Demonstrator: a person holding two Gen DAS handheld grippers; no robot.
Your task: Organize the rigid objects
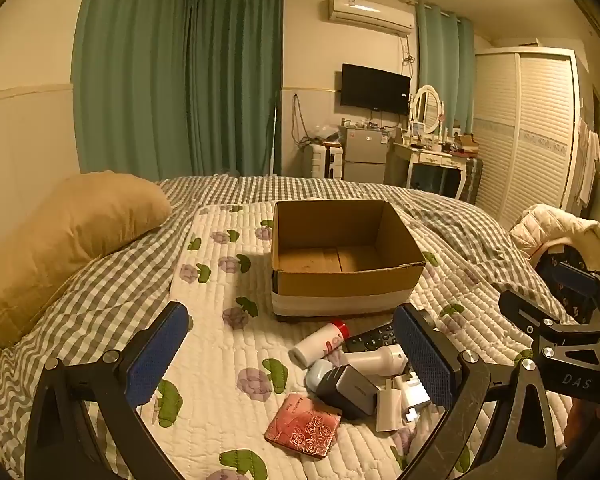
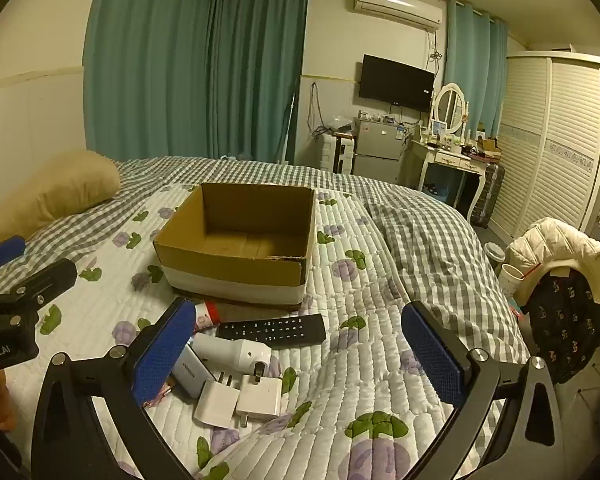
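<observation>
left gripper (image 1: 300, 356) spread, empty | right gripper (image 2: 300, 356) spread, empty | pile: remote control (image 2: 272, 330), white chargers (image 2: 240, 400), possibly lotion bottle (image 1: 320, 344), before empty cardboard box (image 1: 340, 256) | risk: crowded pile, jaws nudge neighbours, soft quilt (image 1: 220, 360) tips grasp

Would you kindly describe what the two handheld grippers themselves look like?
Both match: the left gripper and right gripper have black, angular metal frames with silver bolts, and fingers faced with blue textured pads. White lettering marks the bodies: "DAS" on the right one, "Robot.AI" on the left one. No cables or sleeves show.
</observation>
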